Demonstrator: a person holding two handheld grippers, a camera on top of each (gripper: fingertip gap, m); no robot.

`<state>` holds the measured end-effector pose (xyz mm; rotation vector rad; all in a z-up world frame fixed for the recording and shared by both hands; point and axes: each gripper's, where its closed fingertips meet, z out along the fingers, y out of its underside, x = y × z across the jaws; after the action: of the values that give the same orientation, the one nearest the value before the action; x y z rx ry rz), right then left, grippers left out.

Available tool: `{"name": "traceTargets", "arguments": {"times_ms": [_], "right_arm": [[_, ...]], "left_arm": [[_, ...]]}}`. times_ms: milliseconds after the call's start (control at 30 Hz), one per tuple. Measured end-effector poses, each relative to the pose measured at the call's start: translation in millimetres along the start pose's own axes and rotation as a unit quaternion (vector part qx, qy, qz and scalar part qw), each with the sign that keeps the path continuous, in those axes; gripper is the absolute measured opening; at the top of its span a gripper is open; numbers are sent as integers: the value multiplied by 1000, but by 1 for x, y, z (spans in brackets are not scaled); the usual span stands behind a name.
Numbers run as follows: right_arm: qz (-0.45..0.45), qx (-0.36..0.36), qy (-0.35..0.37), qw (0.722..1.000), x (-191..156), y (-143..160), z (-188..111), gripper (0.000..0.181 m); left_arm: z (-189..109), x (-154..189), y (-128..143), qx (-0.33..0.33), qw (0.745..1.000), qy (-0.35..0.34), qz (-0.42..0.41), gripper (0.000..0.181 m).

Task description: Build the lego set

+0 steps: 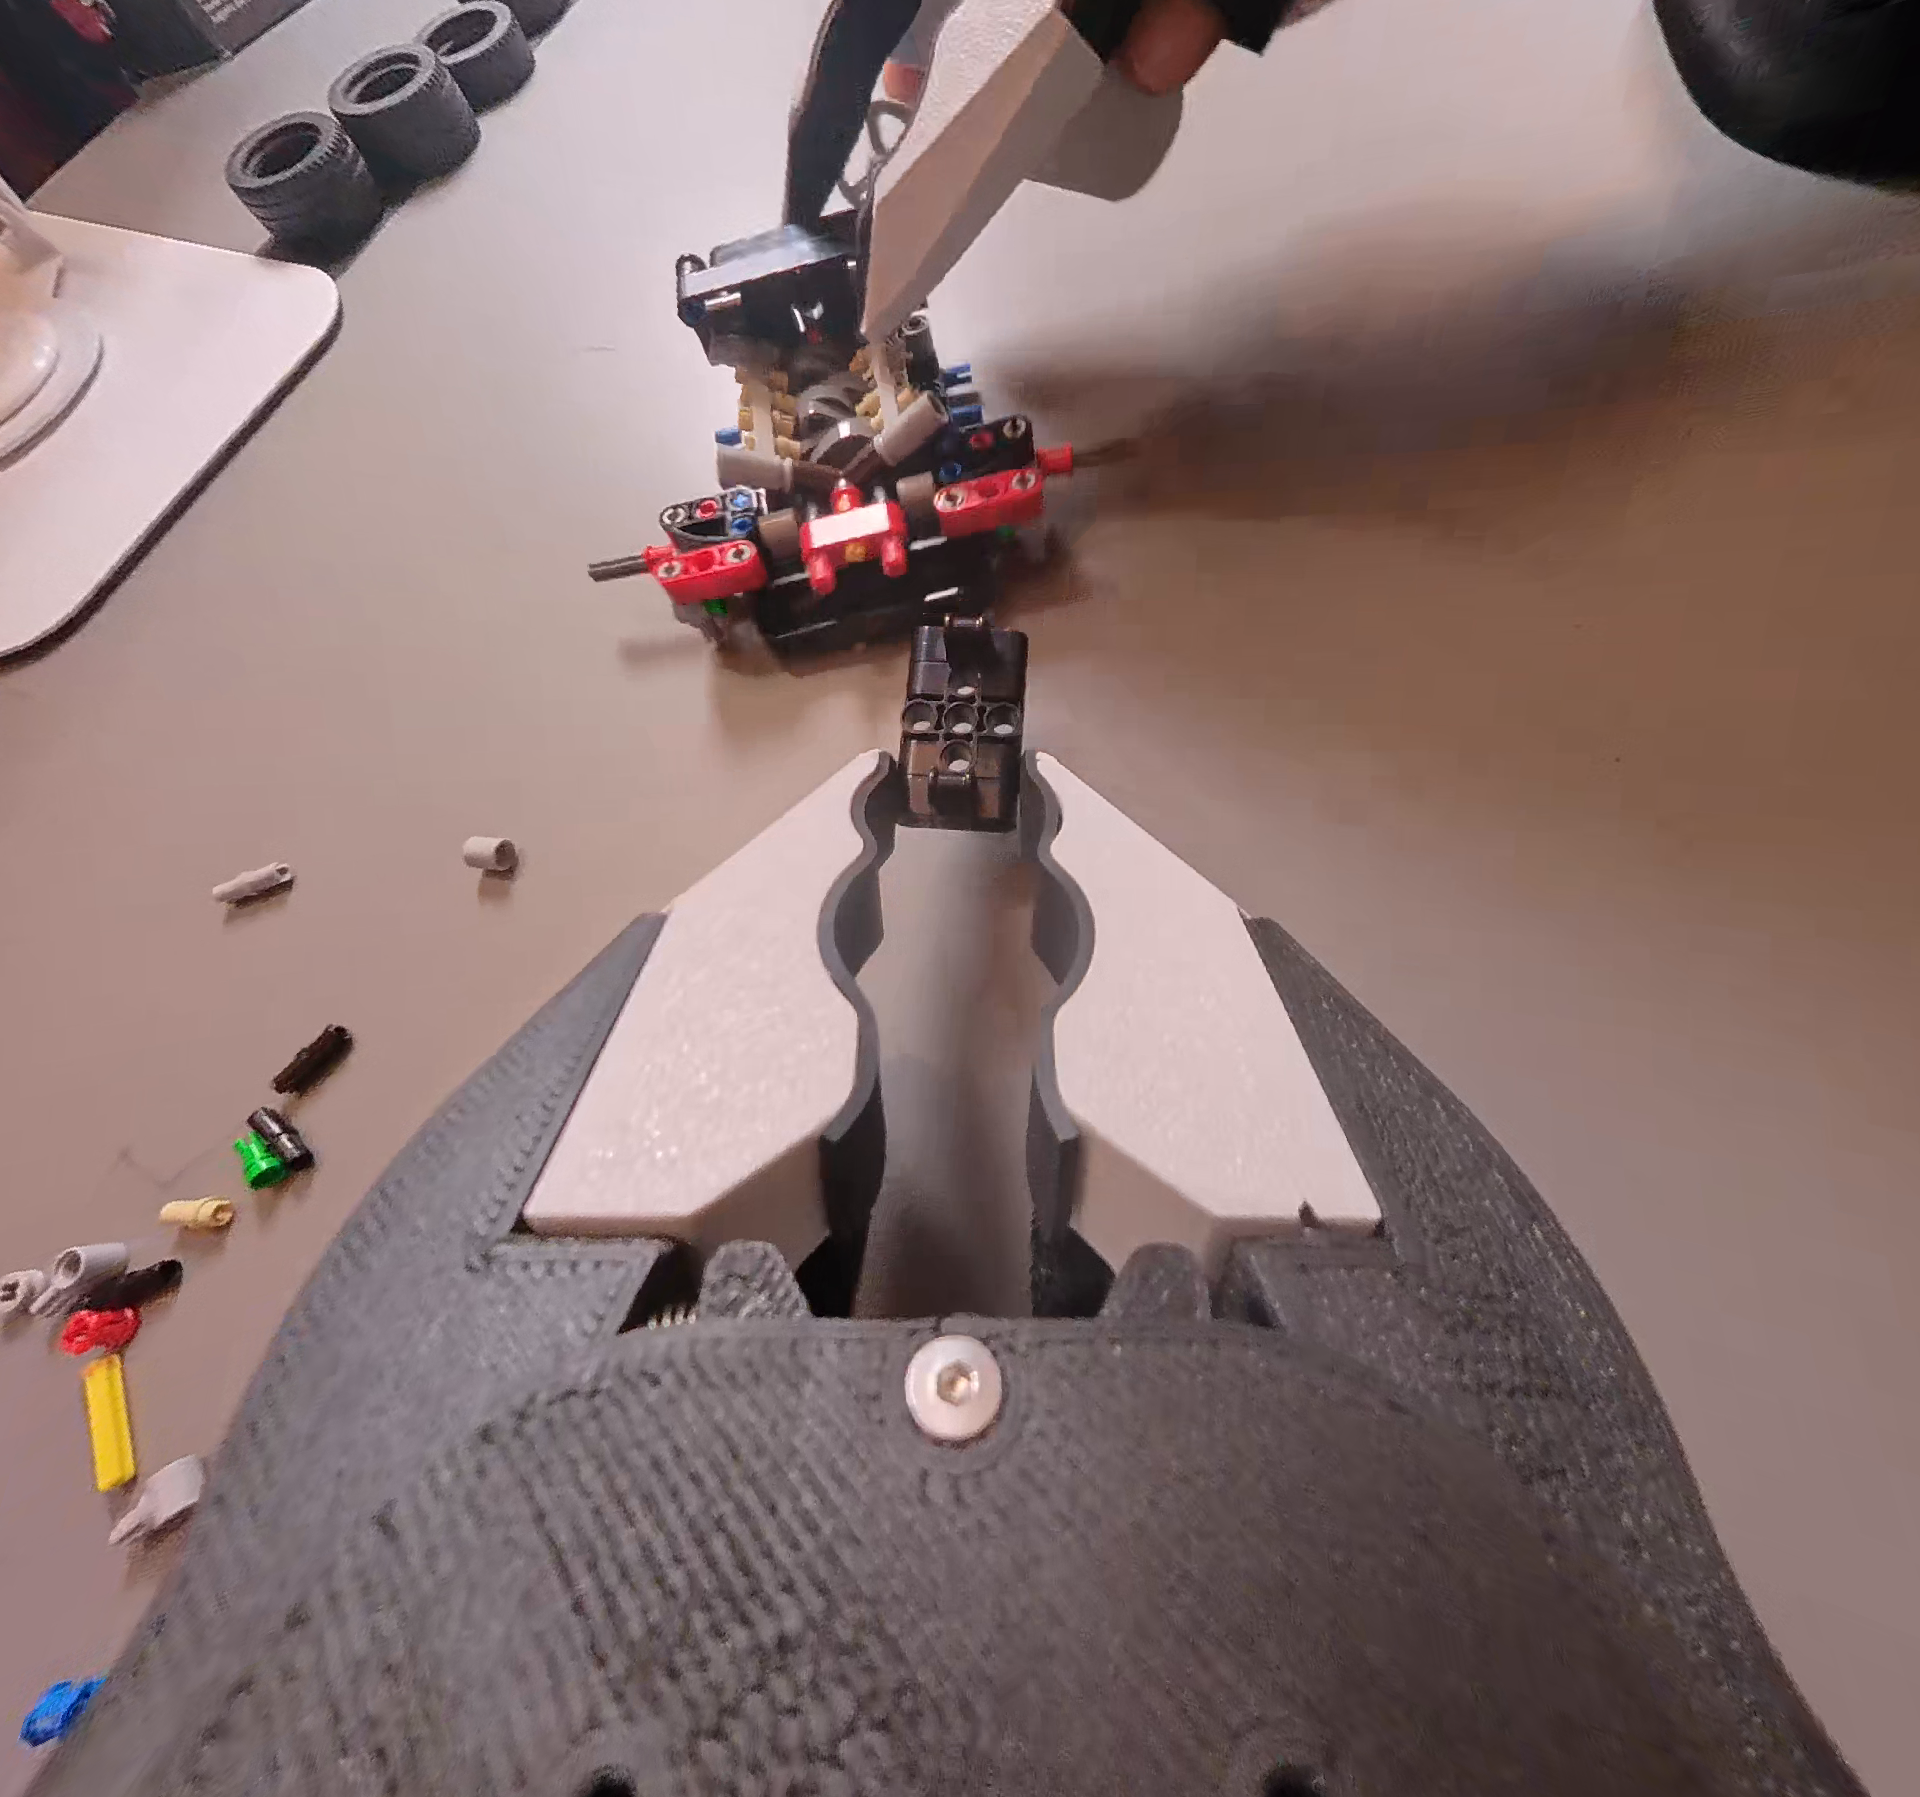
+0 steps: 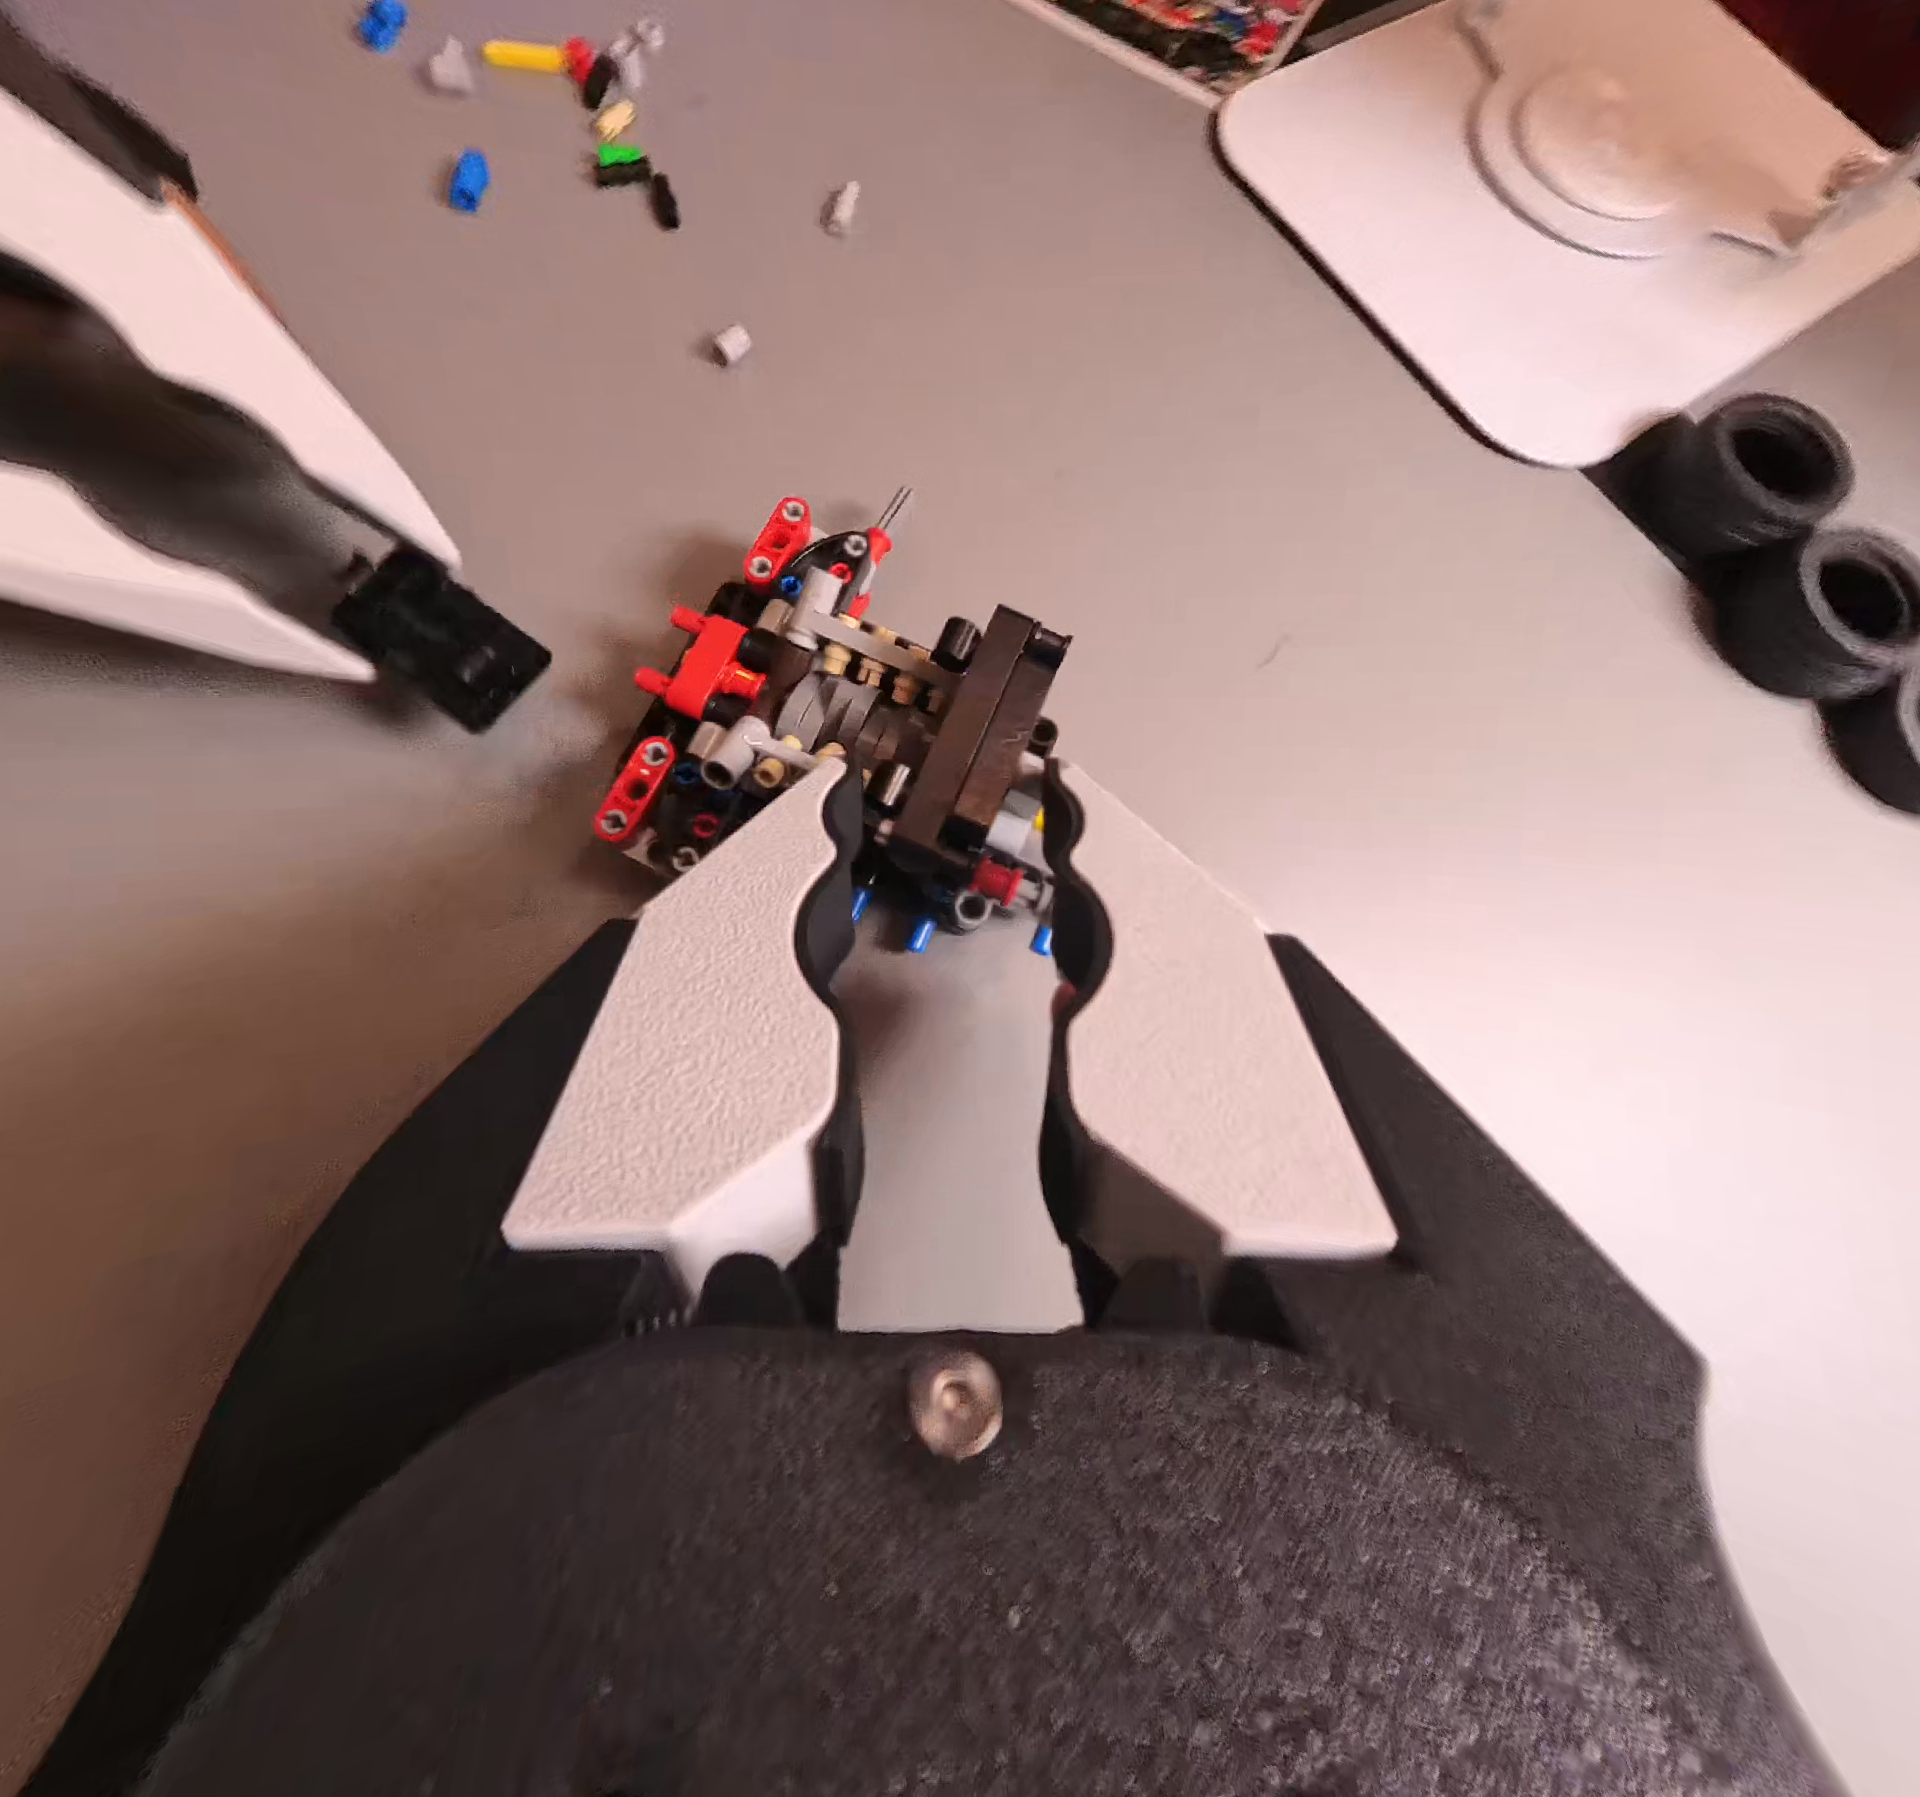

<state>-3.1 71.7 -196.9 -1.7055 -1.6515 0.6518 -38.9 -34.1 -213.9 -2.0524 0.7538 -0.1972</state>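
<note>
Two grippers: my left gripper (image 1: 958, 773) pinches a black block (image 1: 961, 724), its long side pointing at the car model (image 1: 842, 490); my right gripper (image 2: 951, 791) squeezes the model's far end.

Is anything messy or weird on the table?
Nothing looks broken or spilled. Small loose pieces lie scattered on the table, apart from the half-built model, which is normal mid-build. The left gripper holds a black block; the right gripper steadies the model. The tyres stand neatly in a row.
</note>
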Motion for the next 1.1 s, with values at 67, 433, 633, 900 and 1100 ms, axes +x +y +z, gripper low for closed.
{"name": "traceTargets", "arguments": {"times_ms": [67,433,633,900,1100], "right_arm": [[-85,-20,-67,994,1,1,1,28],[-246,-108,-288,919,-7,3,1,40],[-83,66,-244,964,-12,-37,-41,41],[157,112,-276,942,-92,-2,-49,41],[151,90,-290,941,-103,6,-45,19]], "left_arm": [[-2,-2,-4,15,1000,-4,1,22],[-7,13,-27,88,993,-9,83,22],[-9,13,-33,103,987,-30,119,22],[-2,39,-45,124,973,-33,192,22],[0,50,-48,127,969,-31,212,21]]}}
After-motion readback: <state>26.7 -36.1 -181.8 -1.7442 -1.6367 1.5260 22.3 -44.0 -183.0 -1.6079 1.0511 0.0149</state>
